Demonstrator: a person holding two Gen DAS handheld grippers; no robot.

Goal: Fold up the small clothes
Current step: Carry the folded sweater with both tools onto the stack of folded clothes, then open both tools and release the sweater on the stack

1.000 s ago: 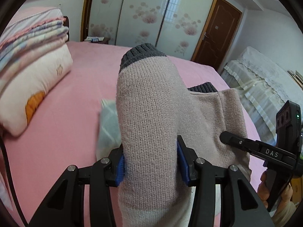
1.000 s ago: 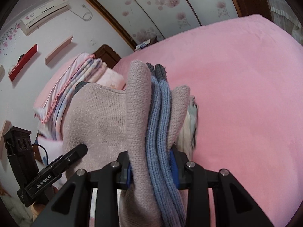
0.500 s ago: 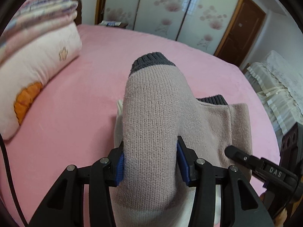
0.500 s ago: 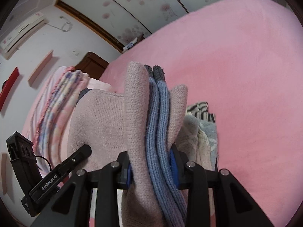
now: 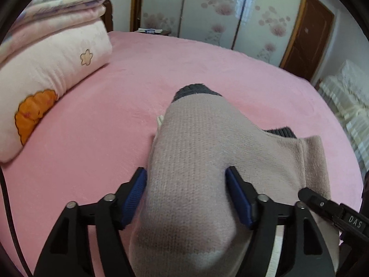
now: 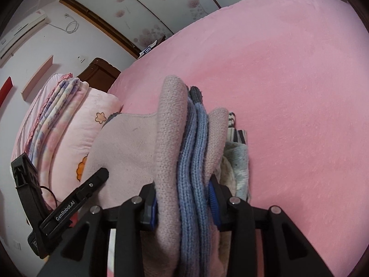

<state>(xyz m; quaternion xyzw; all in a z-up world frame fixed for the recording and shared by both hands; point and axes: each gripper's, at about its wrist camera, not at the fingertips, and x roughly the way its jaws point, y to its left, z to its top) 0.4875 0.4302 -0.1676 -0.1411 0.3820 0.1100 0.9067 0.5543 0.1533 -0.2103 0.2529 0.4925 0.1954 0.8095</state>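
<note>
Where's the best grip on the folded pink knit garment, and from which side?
Likely the near thick end of the pink knit garment, coming from the near side with jaws across its stacked layers: pink and blue plies lie edge-on there, so one pinch catches all. The grey cuffs point away, toward the far bed.

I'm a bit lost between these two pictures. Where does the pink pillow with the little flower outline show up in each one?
Left wrist view: the pillow fills the upper left, lying on the pink bed under folded blankets.
Right wrist view: the same pillow sits at middle left, partly hidden behind the knitted sock.
Shared landmark: the flower outline, and the floral wardrobe doors beyond the bed.
</note>
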